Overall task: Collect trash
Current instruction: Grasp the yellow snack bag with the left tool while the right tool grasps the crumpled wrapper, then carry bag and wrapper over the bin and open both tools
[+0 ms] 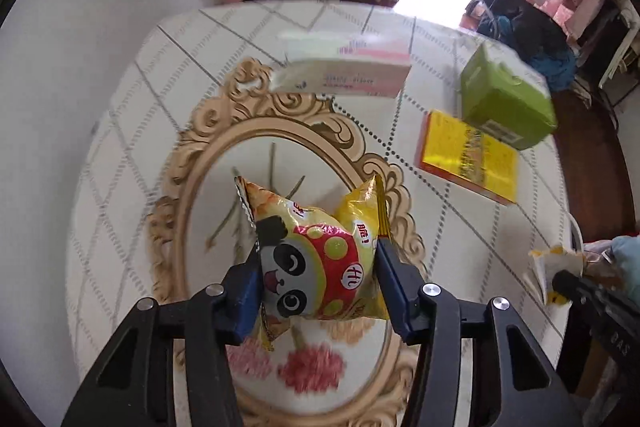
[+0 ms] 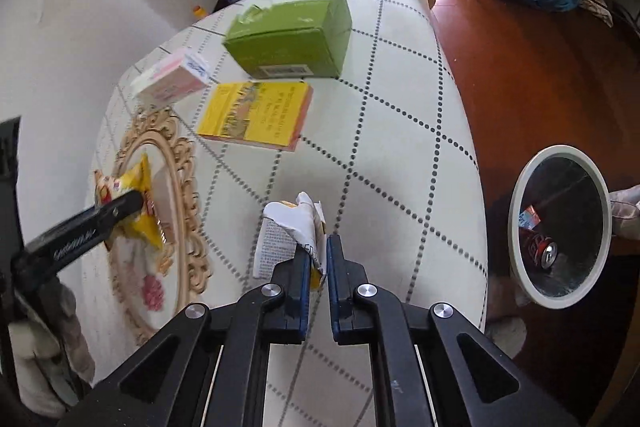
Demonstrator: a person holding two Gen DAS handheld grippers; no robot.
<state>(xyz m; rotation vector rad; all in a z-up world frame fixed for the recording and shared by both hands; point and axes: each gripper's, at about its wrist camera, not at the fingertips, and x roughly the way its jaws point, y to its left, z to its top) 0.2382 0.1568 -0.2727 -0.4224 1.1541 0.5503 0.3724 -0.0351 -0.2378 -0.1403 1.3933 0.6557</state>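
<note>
My left gripper point(image 1: 318, 247) is shut on a puffed yellow snack bag with a panda print point(image 1: 316, 255) and holds it above the table; the bag also shows in the right wrist view point(image 2: 128, 211), with the left gripper's black finger across it. My right gripper point(image 2: 318, 243) is shut on a crumpled white and yellow wrapper point(image 2: 292, 231) just above the tablecloth; it also shows in the left wrist view point(image 1: 554, 267). A white-rimmed trash bin point(image 2: 560, 227) stands on the floor to the right of the table, with a red can point(image 2: 542, 249) and a carton inside.
On the round table point(image 2: 400, 147) lie a green box point(image 2: 292, 35), a yellow book point(image 2: 260, 113) and a pink-white tissue box point(image 2: 172, 77). Curtains, a wall and bottles stand behind. Clothes are piled at the far right on the wooden floor.
</note>
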